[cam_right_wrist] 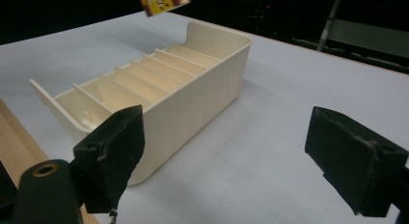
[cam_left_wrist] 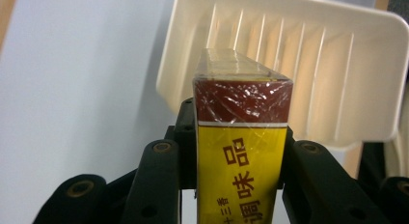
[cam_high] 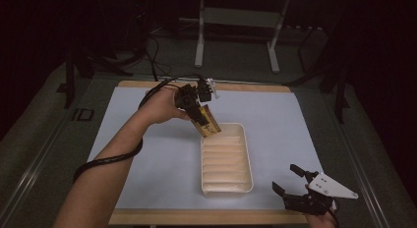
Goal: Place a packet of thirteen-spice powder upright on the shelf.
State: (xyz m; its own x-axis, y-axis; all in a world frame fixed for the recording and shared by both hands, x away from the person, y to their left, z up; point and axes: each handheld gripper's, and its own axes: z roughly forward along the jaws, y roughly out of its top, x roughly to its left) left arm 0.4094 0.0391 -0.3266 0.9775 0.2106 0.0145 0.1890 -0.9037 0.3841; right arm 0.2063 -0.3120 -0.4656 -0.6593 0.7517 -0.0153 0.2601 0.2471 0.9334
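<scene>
Yellow-and-maroon film-wrapped box (cam_left_wrist: 241, 151) clamped in left gripper (cam_high: 196, 107), tilted, probably just above ribbed cream tray (cam_high: 246, 181) at 12 o'clock end. Right gripper (cam_high: 290, 181) held wide, unloaded, at 4 o'clock.

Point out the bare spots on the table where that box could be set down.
Open white mat left of the slotted tray, and more right of it up to the right gripper. Crowded at the tray's far end, where the left gripper holds the box.

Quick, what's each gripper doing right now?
Left gripper: shut on the yellow box, held over the far end of the white tray.
Right gripper: open, holding nothing.
</scene>
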